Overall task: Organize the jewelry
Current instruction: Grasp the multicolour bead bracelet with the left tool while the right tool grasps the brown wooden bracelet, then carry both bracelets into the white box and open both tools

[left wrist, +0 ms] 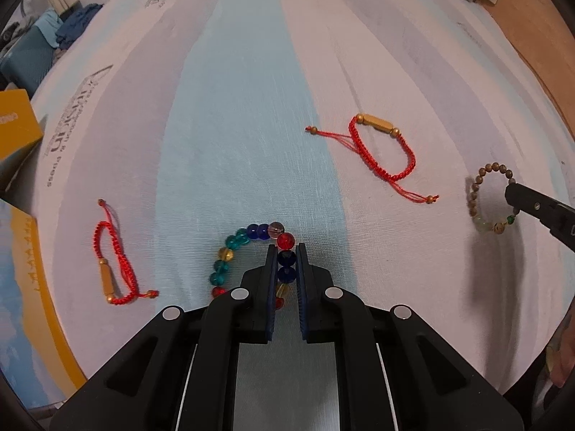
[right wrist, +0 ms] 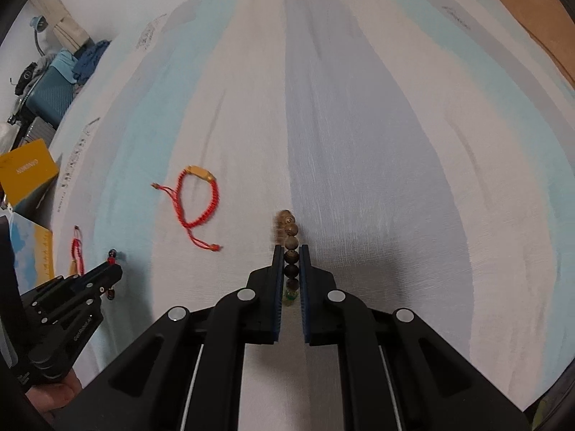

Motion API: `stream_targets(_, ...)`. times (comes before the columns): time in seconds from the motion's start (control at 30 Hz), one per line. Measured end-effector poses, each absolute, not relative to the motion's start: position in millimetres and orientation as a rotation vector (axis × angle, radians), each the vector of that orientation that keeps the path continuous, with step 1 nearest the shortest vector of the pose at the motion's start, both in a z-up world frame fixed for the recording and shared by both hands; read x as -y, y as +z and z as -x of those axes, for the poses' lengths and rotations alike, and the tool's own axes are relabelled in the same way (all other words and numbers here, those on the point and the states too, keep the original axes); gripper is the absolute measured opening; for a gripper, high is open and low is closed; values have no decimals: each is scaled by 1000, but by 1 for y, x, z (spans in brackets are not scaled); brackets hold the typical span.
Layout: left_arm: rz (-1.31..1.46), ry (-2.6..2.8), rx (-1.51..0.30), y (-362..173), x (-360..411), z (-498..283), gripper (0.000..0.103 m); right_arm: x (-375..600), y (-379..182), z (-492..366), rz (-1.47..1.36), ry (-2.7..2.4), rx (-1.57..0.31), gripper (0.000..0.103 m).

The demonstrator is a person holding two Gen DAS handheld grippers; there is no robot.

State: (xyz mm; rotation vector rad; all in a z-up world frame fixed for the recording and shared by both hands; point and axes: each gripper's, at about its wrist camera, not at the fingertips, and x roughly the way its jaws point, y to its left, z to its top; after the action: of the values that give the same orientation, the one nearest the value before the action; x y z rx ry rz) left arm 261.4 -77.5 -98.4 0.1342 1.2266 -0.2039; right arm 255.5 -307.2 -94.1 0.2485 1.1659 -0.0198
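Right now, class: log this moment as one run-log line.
left gripper: shut on coloured glass-bead bracelet | right gripper: shut on brown wooden-bead bracelet | two red cord bracelets: on striped sheet

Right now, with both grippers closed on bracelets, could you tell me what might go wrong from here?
The left gripper pinches only a few beads of the multicoloured bead bracelet; its loose loop could slip out. The right gripper likewise clamps the brown bead bracelet by a short stretch. A dangling loop might snag the red cord bracelet lying between them.
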Motion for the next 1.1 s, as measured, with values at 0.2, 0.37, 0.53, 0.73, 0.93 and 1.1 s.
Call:
stream_targets(0.2, -130, -197, -1200, -79, 74, -253, 9, 308, -73, -244, -246, -21, -1135, 7)
stream_targets(0.37, -122, -188, -1178, -60, 68, -249, 9, 302, -57, -237, -239, -20, -1118, 7)
stream_targets(0.53, -107, -176, -1159, -43, 58, -245, 9, 296, -41, -228, -231, -15, -1094, 7)
stream_targets(0.73, -97, -158, -1130, -17, 46, -236, 9, 280, -21, -221, -218, -1, -1066, 7)
stream_targets(0.93, -83, -112, -1108, 7, 19, -225, 9, 252, 0, -215, -202, 19, -1038, 7)
stream_targets(1.1, -57, -59, -1092, 25, -16, -219, 9, 218, 15, -213, -175, 55, -1017, 7)
